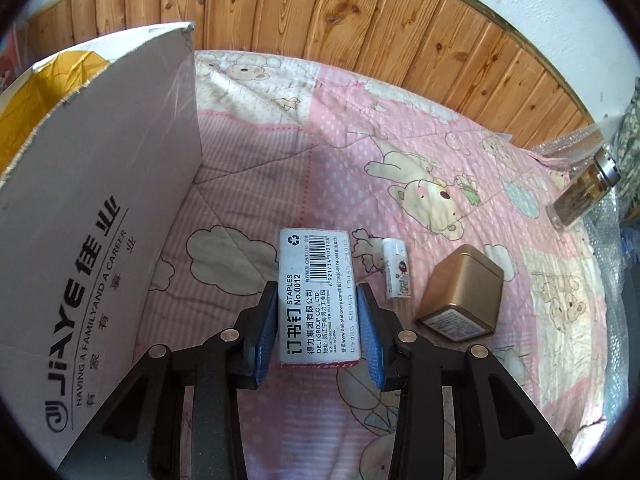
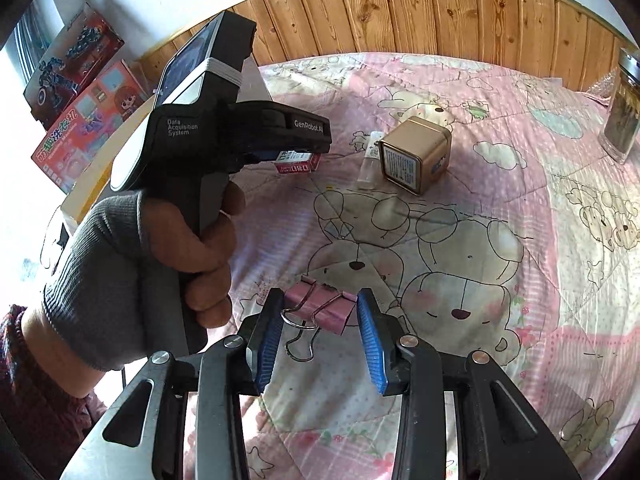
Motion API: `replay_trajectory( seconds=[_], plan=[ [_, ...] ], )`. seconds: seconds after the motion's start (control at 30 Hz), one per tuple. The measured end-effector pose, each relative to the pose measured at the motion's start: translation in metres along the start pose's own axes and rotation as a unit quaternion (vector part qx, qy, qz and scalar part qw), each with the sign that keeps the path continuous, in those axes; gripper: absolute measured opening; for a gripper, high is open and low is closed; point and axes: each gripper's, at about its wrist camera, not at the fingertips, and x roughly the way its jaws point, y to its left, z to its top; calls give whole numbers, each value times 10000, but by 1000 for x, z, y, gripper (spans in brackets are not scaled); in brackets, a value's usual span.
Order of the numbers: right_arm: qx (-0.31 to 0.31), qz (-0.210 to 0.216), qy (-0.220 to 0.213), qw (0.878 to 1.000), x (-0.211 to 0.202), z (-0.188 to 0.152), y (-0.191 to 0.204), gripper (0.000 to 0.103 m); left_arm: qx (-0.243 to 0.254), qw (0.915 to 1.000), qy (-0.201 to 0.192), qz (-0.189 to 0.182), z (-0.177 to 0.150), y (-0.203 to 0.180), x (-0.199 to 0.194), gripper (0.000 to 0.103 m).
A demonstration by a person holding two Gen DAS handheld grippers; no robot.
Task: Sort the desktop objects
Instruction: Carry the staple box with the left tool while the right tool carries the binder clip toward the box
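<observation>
Pink cartoon-bear quilt (image 1: 280,152) covers the surface, backed by wood panelling. Left gripper (image 1: 320,328) clamps a staples box (image 1: 316,296) between its blue pads beside a tall cardboard carton (image 1: 100,208); right gripper (image 2: 318,332) grips a pink binder clip (image 2: 324,308). Nearby lie a gold tin (image 1: 460,296) and a small white bottle (image 1: 396,268).

A quilted cotton-looking bedspread (image 1: 400,128) covers the bed, soft and matt. The staple box (image 1: 318,296) is matt printed card. The big carton (image 1: 92,220) is rough-edged corrugated cardboard. The gold tin (image 1: 464,288) has a satin metal sheen. The binder clip (image 2: 324,306) is pink painted metal with shiny wire handles. Knotty varnished wood panelling (image 1: 360,20) stands behind.
</observation>
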Motion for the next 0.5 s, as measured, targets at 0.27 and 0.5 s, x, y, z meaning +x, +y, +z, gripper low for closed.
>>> replay_trajectory(
  seconds=[0.27, 0.5],
  plan=[
    [24, 59, -209, 9998, -18, 5, 8, 39, 113, 9998, -113, -142, -3, -6, -48, 39],
    [-63, 116, -311, 9994, -28, 7, 19, 39, 185, 9994, -248, -145, -9, -5, -88, 39]
  ],
)
